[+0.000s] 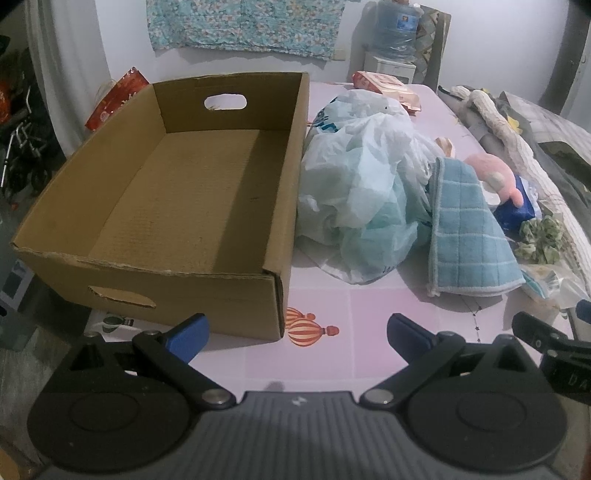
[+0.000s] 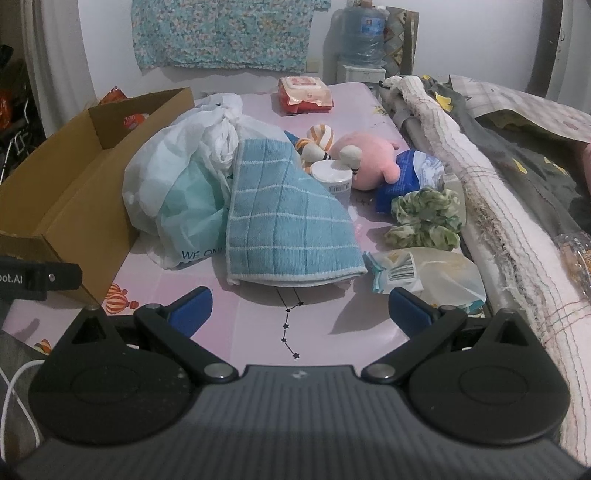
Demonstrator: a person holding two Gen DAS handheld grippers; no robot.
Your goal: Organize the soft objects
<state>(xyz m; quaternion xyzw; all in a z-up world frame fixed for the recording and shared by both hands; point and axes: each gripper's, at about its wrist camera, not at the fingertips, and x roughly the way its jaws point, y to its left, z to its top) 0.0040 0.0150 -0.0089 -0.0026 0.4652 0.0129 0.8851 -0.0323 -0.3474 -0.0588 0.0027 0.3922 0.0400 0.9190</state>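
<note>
A tabletop (image 2: 332, 332) covered in pink sheeting printed with balloons and star lines is seen against a pale wall, where a floral cloth (image 2: 225, 33) is hung and a water bottle (image 2: 364, 33) is stood on a dispenser. An empty cardboard box (image 1: 184, 192) is placed at the left side. Just beside it, crumpled plastic bags (image 2: 184, 177) are heaped, with a blue checked towel (image 2: 284, 225) draped against them; a pink plush toy (image 2: 369, 162) and green scrunchies (image 2: 424, 218) are set nearby. The left gripper (image 1: 297, 332) and right gripper (image 2: 299, 306) are held over the near edge, jaws spread wide, nothing gripped.
</note>
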